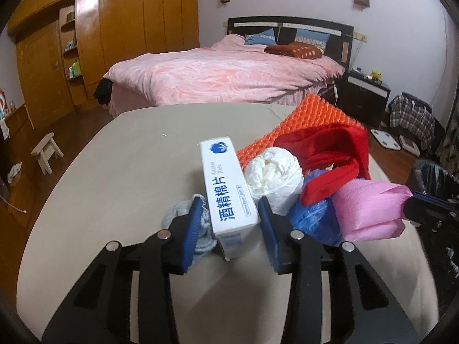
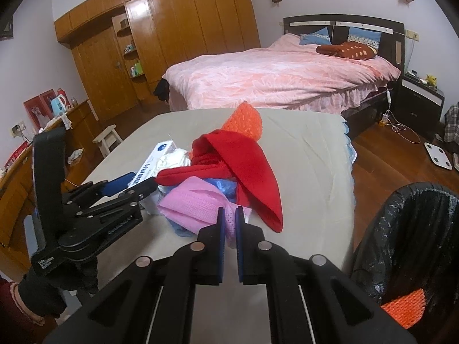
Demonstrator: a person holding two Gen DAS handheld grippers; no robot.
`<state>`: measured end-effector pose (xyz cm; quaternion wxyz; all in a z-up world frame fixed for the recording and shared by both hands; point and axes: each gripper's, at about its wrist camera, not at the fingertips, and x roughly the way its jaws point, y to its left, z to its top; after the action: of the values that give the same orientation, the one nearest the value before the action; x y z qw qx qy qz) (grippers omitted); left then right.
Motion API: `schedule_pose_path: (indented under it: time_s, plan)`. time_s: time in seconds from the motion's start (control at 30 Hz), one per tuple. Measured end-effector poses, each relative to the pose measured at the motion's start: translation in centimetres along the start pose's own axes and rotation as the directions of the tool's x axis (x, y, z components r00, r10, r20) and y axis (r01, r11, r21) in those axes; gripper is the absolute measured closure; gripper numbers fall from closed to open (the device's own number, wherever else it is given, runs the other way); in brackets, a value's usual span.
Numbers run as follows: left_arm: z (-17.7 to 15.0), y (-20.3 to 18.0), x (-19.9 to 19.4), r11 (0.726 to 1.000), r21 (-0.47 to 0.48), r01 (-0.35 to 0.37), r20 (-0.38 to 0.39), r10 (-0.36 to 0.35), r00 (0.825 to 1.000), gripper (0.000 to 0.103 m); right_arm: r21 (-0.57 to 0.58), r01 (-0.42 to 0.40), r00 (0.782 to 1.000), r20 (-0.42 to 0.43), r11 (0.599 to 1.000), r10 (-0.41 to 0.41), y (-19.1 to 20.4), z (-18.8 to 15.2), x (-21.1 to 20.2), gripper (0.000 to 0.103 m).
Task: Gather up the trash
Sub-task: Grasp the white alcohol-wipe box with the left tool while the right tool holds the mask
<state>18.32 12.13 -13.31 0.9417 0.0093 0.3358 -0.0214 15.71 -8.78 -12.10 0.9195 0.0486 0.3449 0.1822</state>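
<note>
The task looks barely begun: one orange mesh piece (image 2: pixel 407 308) already lies in the black-lined trash bin (image 2: pixel 413 229) at the near right, off the table's corner, while nearly everything else is heaped on the table (image 1: pixel 100 172). The left gripper (image 1: pixel 229 215) stands partly open around a white box of alcohol pads (image 1: pixel 226 189); the blue fingers (image 1: pixel 192 226) flank the box, and I cannot tell whether they press it yet, so it does not look lifted. The right gripper (image 2: pixel 228 223) is closed on a pink mesh cloth (image 2: pixel 198 203), pinching its near edge between the jaws. Left to collect are the box, the pink cloth, a white crumpled wad (image 1: pixel 274 175) just right of the box, a blue plastic bag (image 1: pixel 312 215), a red cloth (image 2: pixel 246 169), another orange mesh piece (image 1: pixel 301 123) at the far side, and a grey knitted scrap (image 1: pixel 178 218) under the left finger. The pile is tangled, so the red cloth draped over the pink one may drag along. Beyond the table stand a bed (image 2: pixel 272 77) and a wooden wardrobe (image 2: pixel 172 28), well clear.
</note>
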Motion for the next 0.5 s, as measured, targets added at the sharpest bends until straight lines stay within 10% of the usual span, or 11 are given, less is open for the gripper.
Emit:
schedule_pose_path:
  time_s: [0.5]
  plan:
    - [1.2, -0.2, -7.6, 1.000, -0.020, 0.009, 0.118, -0.006, 0.993, 0.067, -0.020, -0.034, 0.994, 0.099, 0.999, 0.036, 0.9, 2.1, -4.4, 0.096]
